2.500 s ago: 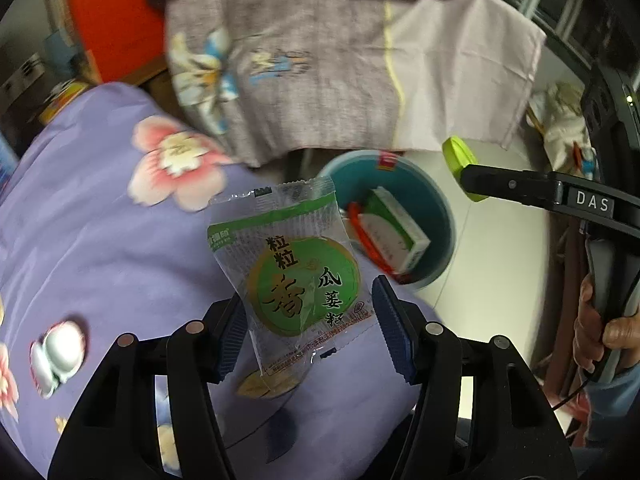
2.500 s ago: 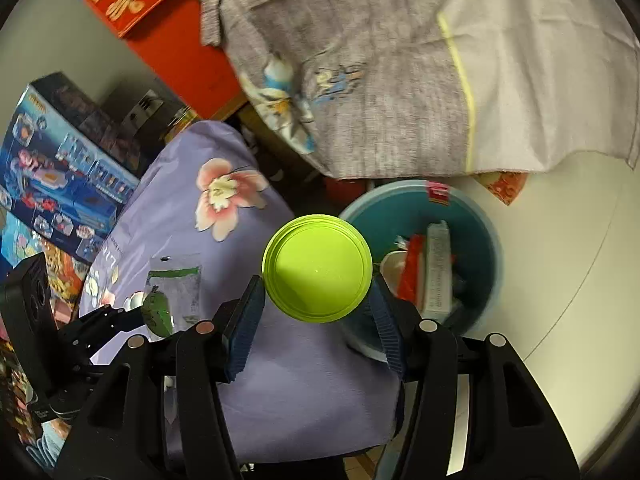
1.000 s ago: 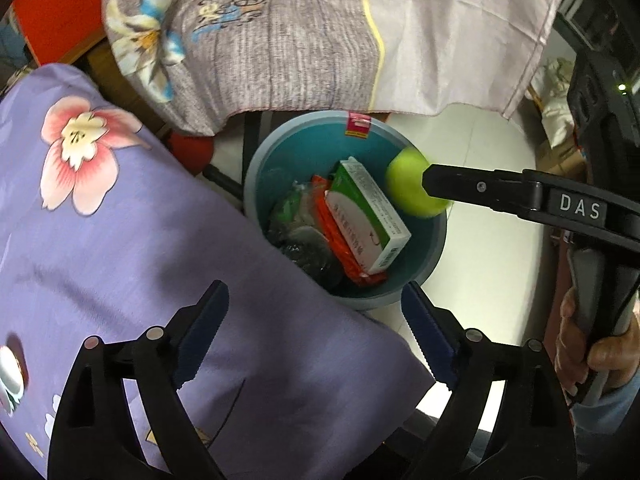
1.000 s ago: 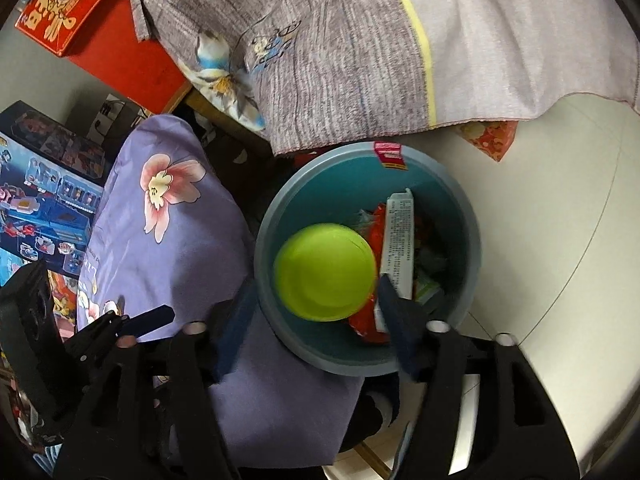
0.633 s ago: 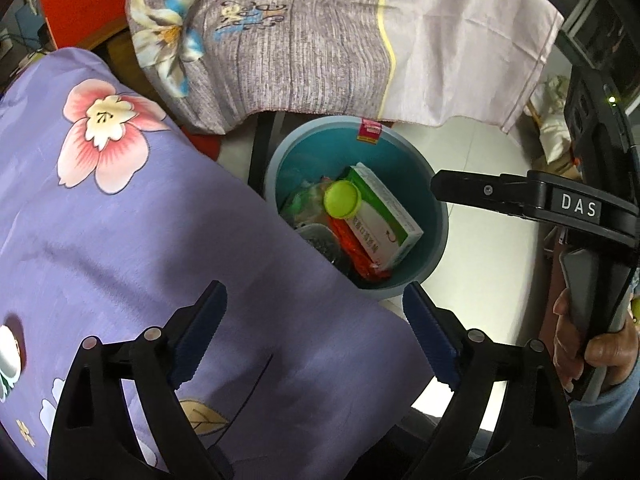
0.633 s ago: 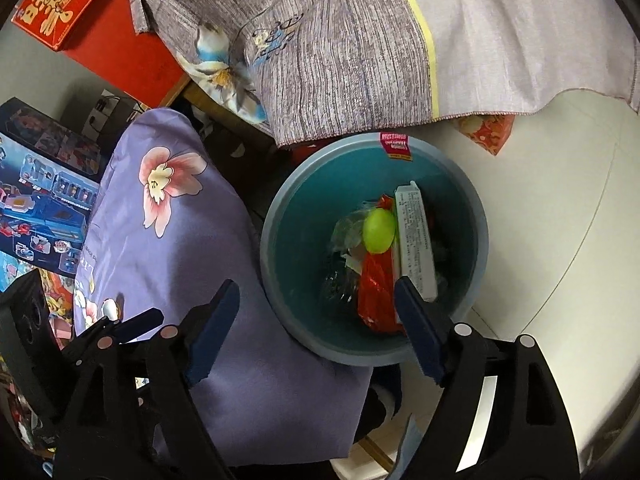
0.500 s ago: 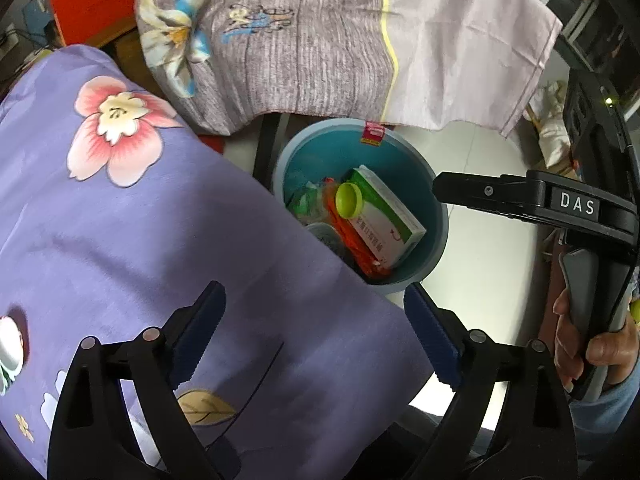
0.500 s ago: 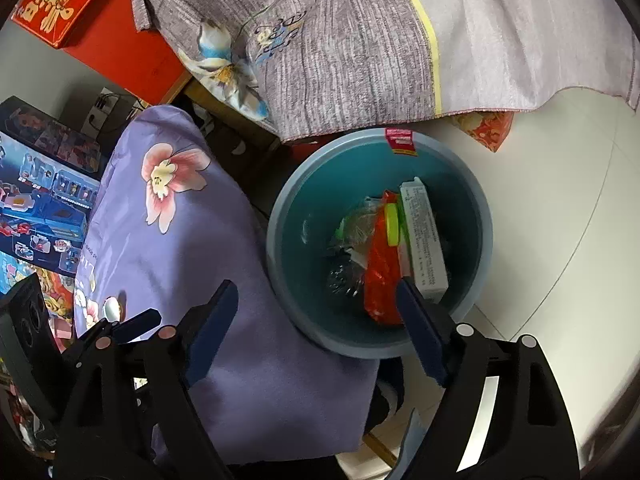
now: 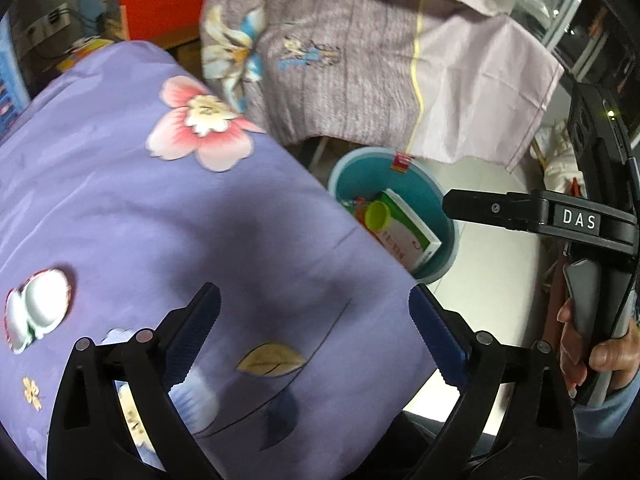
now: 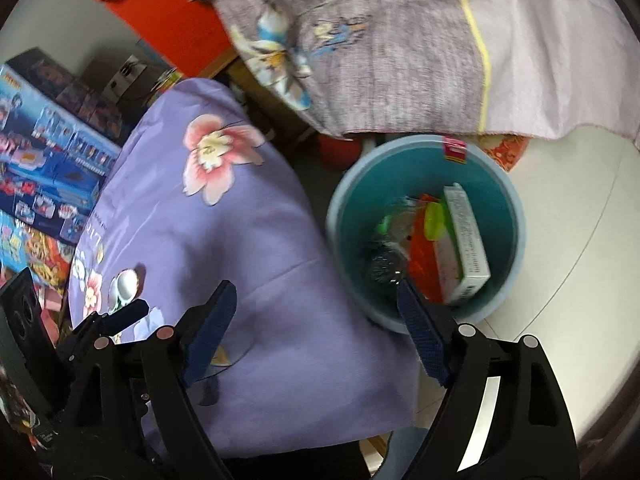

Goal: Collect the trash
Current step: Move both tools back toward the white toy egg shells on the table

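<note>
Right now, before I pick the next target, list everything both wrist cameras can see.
Bin: one, teal, on the floor beside the purple cloth.
Lid: one, lime green, inside the bin.
Box: one, white and green, inside the bin.
Wrapper: one, red-orange, inside the bin.
Purple cloth: one, floral, under both grippers.
Grey cloth: one, draped behind the bin.
Toy boxes: several, blue, left edge.
Left gripper: empty, jaws opening.
Right gripper: open, empty.
Hand: one, holding the right gripper's handle.

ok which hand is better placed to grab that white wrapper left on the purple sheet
Left. The white wrapper lies just beside the left gripper, whose empty jaws are opening. The right gripper, also open and empty, sits nearer the teal bin, with the left one between it and the wrapper.
</note>
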### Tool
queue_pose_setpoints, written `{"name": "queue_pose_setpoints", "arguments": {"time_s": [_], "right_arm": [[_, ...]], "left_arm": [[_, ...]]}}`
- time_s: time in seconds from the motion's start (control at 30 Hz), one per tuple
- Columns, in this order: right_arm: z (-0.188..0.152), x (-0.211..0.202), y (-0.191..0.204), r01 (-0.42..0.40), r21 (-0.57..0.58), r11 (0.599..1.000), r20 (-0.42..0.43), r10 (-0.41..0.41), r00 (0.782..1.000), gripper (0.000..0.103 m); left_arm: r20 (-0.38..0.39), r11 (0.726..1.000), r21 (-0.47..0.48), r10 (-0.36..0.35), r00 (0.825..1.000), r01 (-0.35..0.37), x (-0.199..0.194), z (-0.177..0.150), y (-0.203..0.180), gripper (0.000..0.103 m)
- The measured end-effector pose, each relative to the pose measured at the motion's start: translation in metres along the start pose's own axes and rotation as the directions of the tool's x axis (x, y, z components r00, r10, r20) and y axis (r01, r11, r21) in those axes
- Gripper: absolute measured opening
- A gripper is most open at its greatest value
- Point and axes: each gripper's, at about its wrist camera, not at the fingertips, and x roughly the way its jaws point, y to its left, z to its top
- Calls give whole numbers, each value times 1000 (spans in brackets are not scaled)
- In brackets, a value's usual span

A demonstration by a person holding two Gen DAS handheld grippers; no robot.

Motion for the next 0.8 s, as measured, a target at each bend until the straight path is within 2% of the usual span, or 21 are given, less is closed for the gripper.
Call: {"name": "queue_pose_setpoints", "arguments": {"time_s": [0.43, 0.6, 0.8], "right_arm": [[-11, 24, 108, -15, -180, 983, -61, 4, 998, 79], [-20, 42, 152, -21, -263, 965, -103, -7, 995, 79], [-32, 71, 206, -28, -370, 928, -163, -35, 986, 79]], "left_arm": [[77, 985, -162, 73, 994, -60, -55, -38, 87, 97], [89, 964, -249, 113, 990, -88, -73, -58, 132, 97], [82, 923, -362, 168, 982, -127, -89, -87, 193, 97]]}}
